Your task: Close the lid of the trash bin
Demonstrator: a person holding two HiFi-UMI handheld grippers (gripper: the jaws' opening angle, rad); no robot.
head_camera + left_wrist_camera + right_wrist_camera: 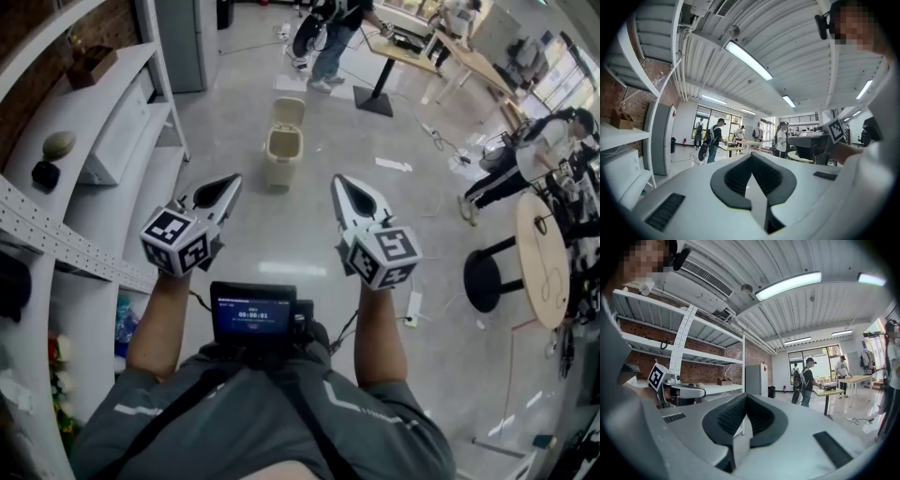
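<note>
Not yet started: bin (282, 150) lid (289, 111) standing open, well apart from left gripper (226, 187) and right gripper (345, 188), both clenched on nothing.

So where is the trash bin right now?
Head view, upper centre: the trash bin stands on the floor, lid up, just right of the white shelving.

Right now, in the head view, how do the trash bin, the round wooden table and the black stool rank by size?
1. Round wooden table, largest.
2. Trash bin, next.
3. Black stool, smallest, though not far behind the bin.
The bin seems farther from the camera, so real sizes may differ.
</note>
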